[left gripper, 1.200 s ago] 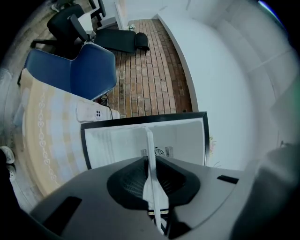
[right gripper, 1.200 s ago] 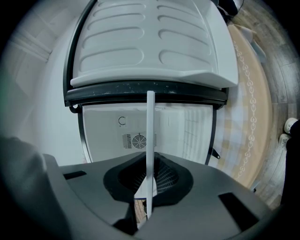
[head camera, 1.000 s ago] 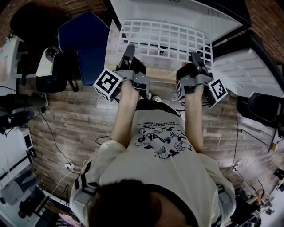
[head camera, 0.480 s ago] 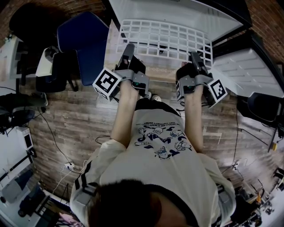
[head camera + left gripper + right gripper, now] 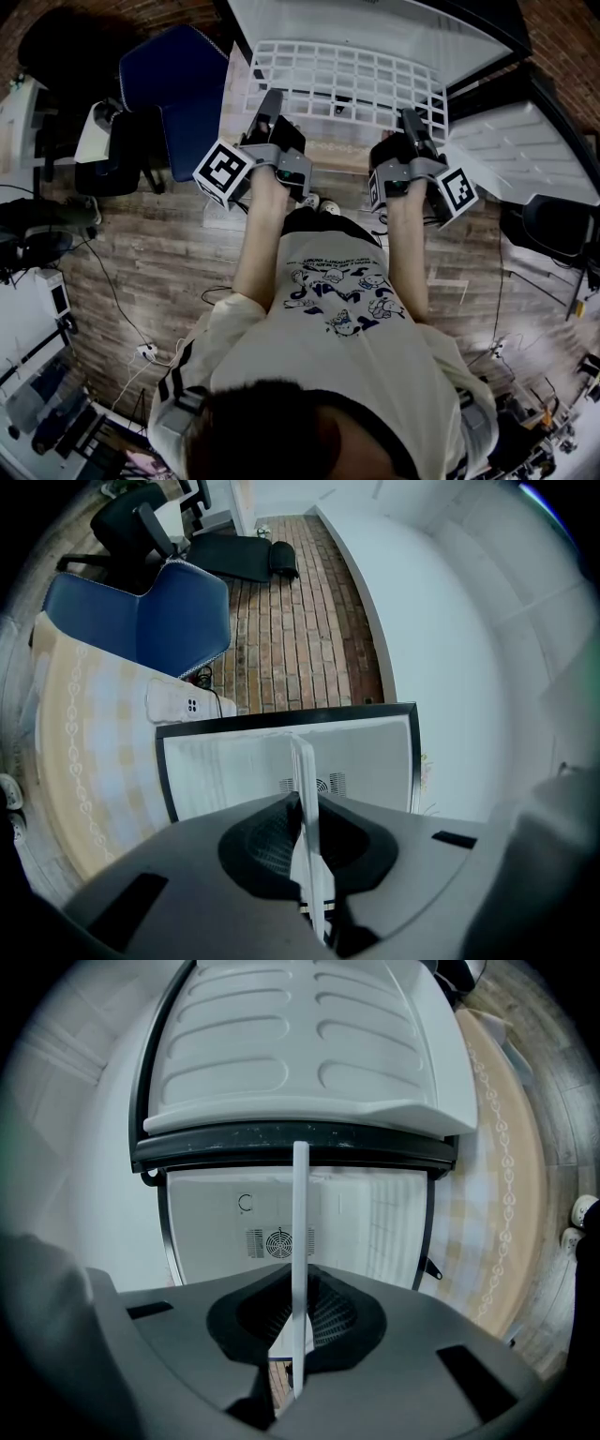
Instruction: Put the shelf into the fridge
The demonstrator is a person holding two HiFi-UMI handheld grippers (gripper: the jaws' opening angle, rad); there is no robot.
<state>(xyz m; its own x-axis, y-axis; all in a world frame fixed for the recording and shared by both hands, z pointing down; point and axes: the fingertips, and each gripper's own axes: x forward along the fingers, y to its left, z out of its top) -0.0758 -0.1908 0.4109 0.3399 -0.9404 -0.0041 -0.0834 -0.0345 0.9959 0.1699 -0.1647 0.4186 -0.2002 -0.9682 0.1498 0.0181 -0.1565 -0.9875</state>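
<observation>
The white wire grid shelf (image 5: 347,82) is held level in front of the open fridge (image 5: 375,21), with its far edge at the fridge's mouth. My left gripper (image 5: 267,111) is shut on the shelf's near left edge. My right gripper (image 5: 413,125) is shut on its near right edge. In the left gripper view the shelf (image 5: 304,780) shows edge-on as a thin white strip clamped in the left gripper (image 5: 307,832), the fridge's white inside (image 5: 234,757) behind it. The right gripper view shows the same strip (image 5: 300,1213) in the right gripper (image 5: 298,1312), facing the fridge's back wall (image 5: 253,1222).
The fridge door (image 5: 525,150) stands open to the right, its inner panel (image 5: 309,1044) white and ribbed. A blue chair (image 5: 173,89) and a black office chair (image 5: 103,155) stand on the left. A beige mat (image 5: 66,752) and a power strip (image 5: 183,700) lie on the wood floor.
Both grippers and the shelf have edged slightly forward toward the fridge. The grips look the same.
</observation>
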